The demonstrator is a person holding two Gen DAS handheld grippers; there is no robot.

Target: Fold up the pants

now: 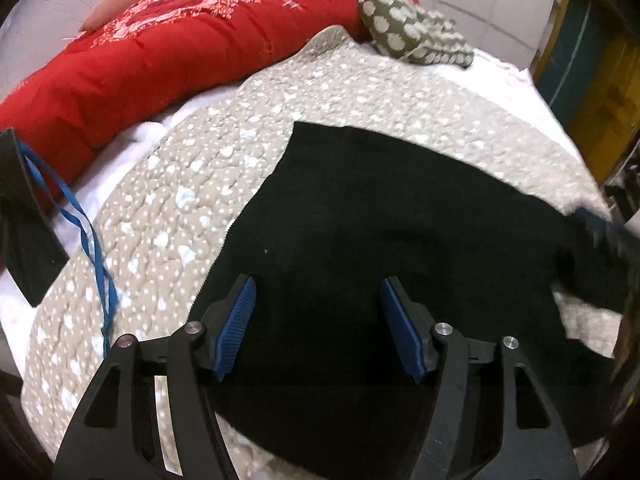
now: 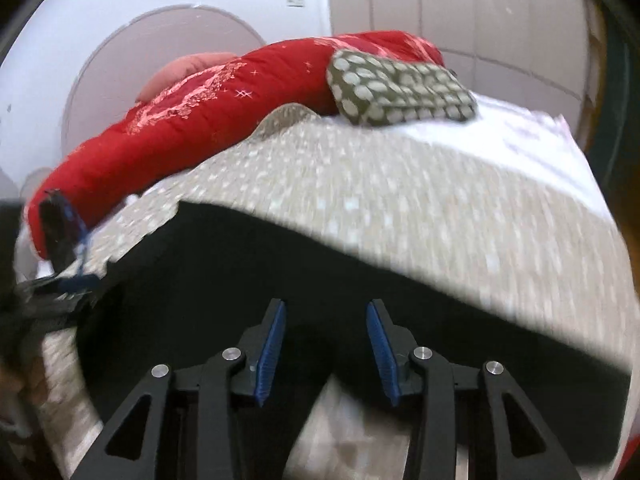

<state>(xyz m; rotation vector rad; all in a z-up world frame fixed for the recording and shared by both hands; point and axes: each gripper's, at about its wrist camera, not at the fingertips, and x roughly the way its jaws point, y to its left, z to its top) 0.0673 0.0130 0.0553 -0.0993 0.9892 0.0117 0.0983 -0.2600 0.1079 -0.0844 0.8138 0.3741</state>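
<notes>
While the black pants [image 1: 380, 240] lie flat on the spotted quilt [image 1: 168, 216], the left gripper [image 1: 318, 284] and right gripper [image 2: 326, 306] hang over them with fingers spread wide and empty, so each should pinch one edge tight and lift together.

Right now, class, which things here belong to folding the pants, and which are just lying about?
Belongs to the job:
black pants
left hand-held gripper
right hand-held gripper

Just lying about:
red quilt
spotted olive cushion
blue ribbon
</notes>
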